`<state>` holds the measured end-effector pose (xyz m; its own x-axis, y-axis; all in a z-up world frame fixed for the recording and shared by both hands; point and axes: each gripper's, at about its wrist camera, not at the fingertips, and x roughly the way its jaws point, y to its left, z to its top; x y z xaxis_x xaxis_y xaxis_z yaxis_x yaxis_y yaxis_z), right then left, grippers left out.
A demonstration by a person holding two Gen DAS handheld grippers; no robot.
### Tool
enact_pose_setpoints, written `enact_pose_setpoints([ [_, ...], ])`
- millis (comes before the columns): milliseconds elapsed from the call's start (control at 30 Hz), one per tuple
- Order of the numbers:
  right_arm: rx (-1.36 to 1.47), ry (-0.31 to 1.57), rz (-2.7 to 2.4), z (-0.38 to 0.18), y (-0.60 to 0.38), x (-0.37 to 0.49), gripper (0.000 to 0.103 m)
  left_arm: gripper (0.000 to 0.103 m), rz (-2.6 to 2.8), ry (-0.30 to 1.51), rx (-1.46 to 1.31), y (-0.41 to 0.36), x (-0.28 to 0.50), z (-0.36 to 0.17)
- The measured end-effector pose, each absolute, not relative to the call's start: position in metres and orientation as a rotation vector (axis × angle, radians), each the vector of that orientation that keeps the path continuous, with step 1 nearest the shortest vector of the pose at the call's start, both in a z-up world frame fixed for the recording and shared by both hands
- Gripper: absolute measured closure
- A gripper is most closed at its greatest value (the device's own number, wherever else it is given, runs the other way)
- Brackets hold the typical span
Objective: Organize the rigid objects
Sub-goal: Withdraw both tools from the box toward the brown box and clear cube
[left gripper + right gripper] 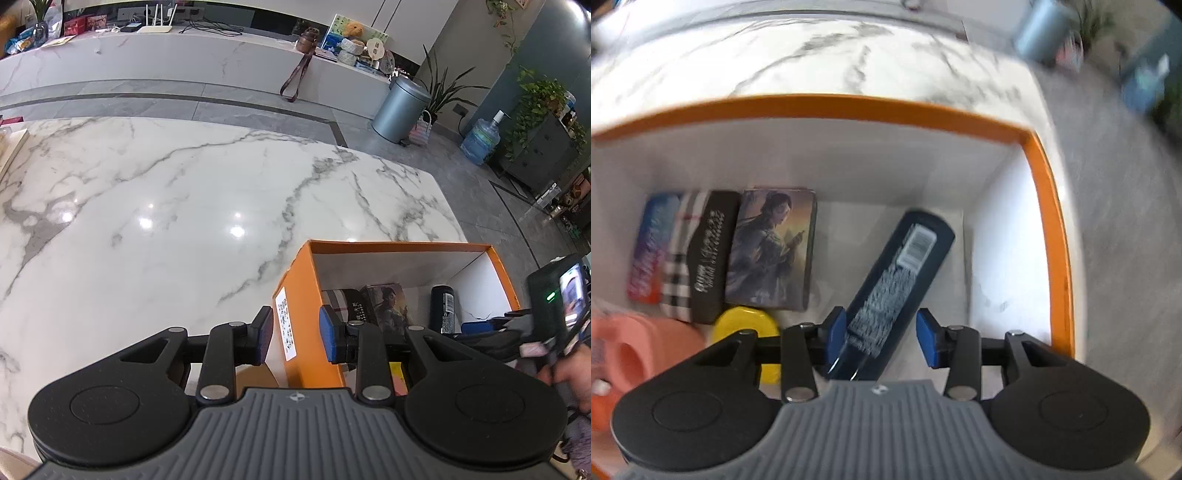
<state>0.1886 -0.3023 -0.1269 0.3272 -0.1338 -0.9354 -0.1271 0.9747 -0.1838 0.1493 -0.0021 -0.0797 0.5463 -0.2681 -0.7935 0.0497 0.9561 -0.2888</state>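
Your dark bottle is down inside the orange box, so the sorting looks nearly finished

The bottle lies slanted on the box floor toward its right wall, with your right gripper open around its near end, pads off it; the picture box, the black case and the yellow disc already sit in the box's left half. Your left gripper straddles the box's left wall at a narrow gap, pads apparently clear, and the marble table beyond the box looks bare, so little seems left
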Motion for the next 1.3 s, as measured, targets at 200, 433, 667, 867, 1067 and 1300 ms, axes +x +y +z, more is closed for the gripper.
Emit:
enact_pose_setpoints([
  [200,-0.409,1.211,-0.026,-0.136,-0.299,0.190,0.079,0.069,-0.182,0.971,-0.236,-0.003,0.147,-0.076],
  [433,-0.477,1.178,-0.053,-0.126,-0.320,0.197,0.093,0.069,-0.190,0.966,-0.225,-0.008,0.143,-0.072],
  [667,-0.354,1.165,-0.024,-0.139,-0.319,0.205,0.093,0.069,-0.206,0.960,-0.197,-0.006,0.126,-0.065],
  [867,-0.188,1.094,0.043,-0.112,-0.297,0.177,0.093,0.069,-0.258,0.922,-0.175,0.003,0.102,-0.056],
  [1067,-0.005,0.961,0.156,-0.068,-0.260,0.124,0.092,0.069,-0.282,0.919,-0.112,0.016,0.071,-0.058],
  [1300,0.031,0.854,0.338,-0.038,-0.189,0.068,0.089,0.069,-0.231,0.952,-0.079,0.035,0.042,-0.071],
])
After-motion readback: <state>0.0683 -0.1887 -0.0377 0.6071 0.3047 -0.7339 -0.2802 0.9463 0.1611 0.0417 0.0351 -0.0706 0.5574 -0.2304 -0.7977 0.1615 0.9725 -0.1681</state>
